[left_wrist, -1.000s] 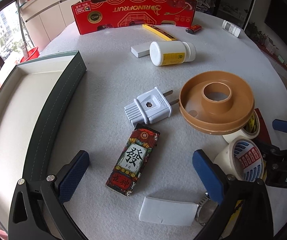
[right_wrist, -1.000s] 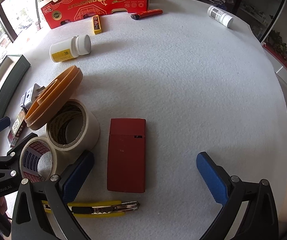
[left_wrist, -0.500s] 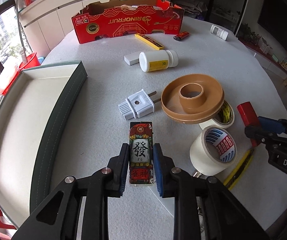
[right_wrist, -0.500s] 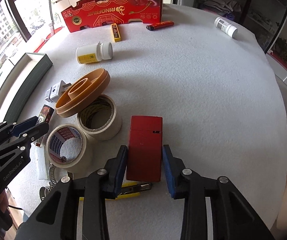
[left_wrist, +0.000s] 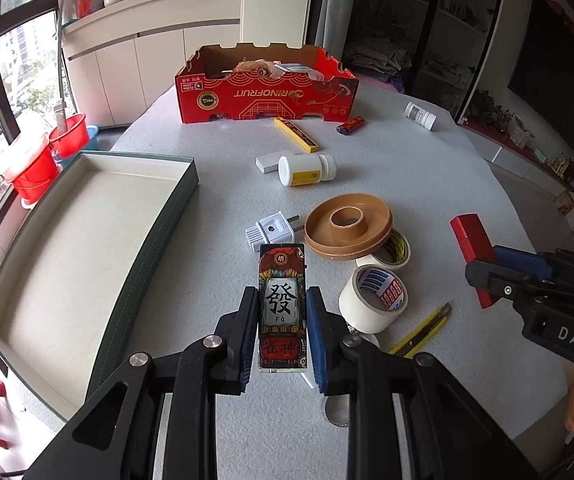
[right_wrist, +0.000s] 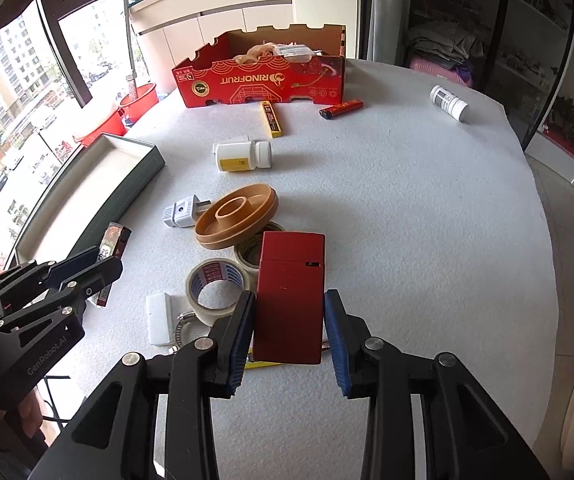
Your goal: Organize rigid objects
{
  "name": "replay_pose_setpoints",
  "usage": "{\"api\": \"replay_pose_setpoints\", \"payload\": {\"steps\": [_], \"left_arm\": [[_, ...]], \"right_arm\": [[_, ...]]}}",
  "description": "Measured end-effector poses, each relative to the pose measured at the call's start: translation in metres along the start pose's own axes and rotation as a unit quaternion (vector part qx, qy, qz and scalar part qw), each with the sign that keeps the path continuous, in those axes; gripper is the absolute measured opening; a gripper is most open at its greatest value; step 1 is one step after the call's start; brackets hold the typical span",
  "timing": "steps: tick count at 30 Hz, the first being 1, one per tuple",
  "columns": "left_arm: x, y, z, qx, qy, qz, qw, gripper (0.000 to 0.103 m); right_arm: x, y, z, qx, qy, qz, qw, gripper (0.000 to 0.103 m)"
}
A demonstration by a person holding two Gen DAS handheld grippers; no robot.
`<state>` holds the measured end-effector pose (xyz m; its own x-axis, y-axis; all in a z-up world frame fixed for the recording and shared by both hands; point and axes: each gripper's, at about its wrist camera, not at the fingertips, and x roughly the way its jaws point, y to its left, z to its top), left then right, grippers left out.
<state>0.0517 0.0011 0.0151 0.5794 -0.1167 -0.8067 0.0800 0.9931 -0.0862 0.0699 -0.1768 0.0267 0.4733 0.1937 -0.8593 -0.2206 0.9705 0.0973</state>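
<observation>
My left gripper (left_wrist: 282, 320) is shut on a dark mahjong-print box (left_wrist: 282, 292) and holds it above the table. My right gripper (right_wrist: 290, 320) is shut on a plain red box (right_wrist: 291, 292), also lifted. In the left wrist view the red box (left_wrist: 471, 248) shows at the right in the right gripper (left_wrist: 499, 264). In the right wrist view the mahjong box (right_wrist: 113, 240) shows at the left in the left gripper (right_wrist: 87, 268). A green tray with a cream lining (left_wrist: 155, 240) lies at the left.
On the table lie a brown spool (left_wrist: 347, 228), two tape rolls (left_wrist: 371, 296), a white plug (left_wrist: 271, 232), a white bottle (left_wrist: 307, 170), a yellow knife (left_wrist: 423, 328), a lighter (left_wrist: 351, 125) and a red cardboard box (left_wrist: 267, 98) at the far edge.
Both grippers closed on their boxes and lifted them off the table. Both views have risen and pulled back.
</observation>
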Motion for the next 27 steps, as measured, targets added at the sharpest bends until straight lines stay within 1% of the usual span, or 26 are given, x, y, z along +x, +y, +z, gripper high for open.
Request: {"api": "replay_pose_setpoints", "payload": {"steps": [5, 13, 20, 27], "left_arm": [[-0.017, 0.010, -0.001, -0.013, -0.019, 0.006, 0.9997, 0.026], [-0.034, 0.035, -0.006, -0.048, -0.037, 0.017, 0.9980, 0.026], [-0.052, 0.074, -0.012, -0.088, -0.054, 0.042, 0.9938, 0.026], [-0.072, 0.118, -0.010, -0.125, -0.075, 0.076, 0.9865, 0.026]], "right_arm": [[-0.015, 0.023, 0.008, -0.022, -0.017, 0.007, 1.000, 0.036], [-0.022, 0.062, 0.017, -0.055, -0.023, 0.038, 0.998, 0.036], [-0.021, 0.098, 0.028, -0.082, -0.021, 0.066, 0.994, 0.036], [-0.016, 0.141, 0.044, -0.116, -0.020, 0.089, 0.989, 0.036]]}}
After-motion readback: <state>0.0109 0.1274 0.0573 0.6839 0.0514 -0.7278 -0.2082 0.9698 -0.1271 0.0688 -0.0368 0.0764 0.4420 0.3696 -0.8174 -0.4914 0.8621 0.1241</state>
